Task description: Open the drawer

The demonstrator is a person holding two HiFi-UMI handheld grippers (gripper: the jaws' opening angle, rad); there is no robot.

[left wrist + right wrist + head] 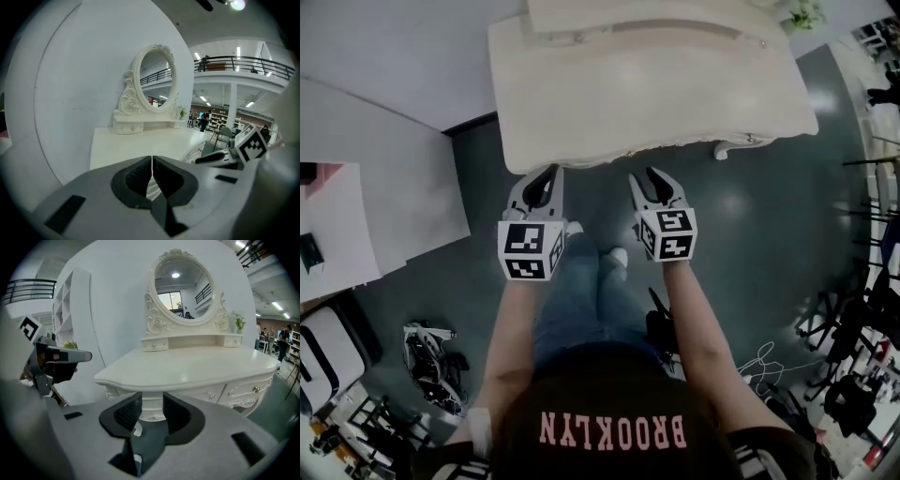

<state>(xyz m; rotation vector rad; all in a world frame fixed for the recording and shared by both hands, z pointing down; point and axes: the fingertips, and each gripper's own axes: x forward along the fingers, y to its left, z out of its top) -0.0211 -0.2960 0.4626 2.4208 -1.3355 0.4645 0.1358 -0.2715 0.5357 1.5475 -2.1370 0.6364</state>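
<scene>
A white dressing table (647, 84) with an oval mirror (183, 287) stands in front of me. Its front carries small drawers with round knobs (256, 389), and a carved centre section shows between my right jaws. In the head view my left gripper (546, 178) and right gripper (652, 183) both hover just short of the table's front edge, apart from it. The left gripper (152, 176) has its pads together with only a thin slit, nothing held. On the right gripper (152, 413) the jaws stand apart and empty, level with the front below the tabletop (187, 366).
A white side table (337, 225) with small items lies at the left. Bags and gear (431, 361) sit on the dark floor at the lower left, cables (759, 361) and stands at the right. A white wall runs behind the dressing table.
</scene>
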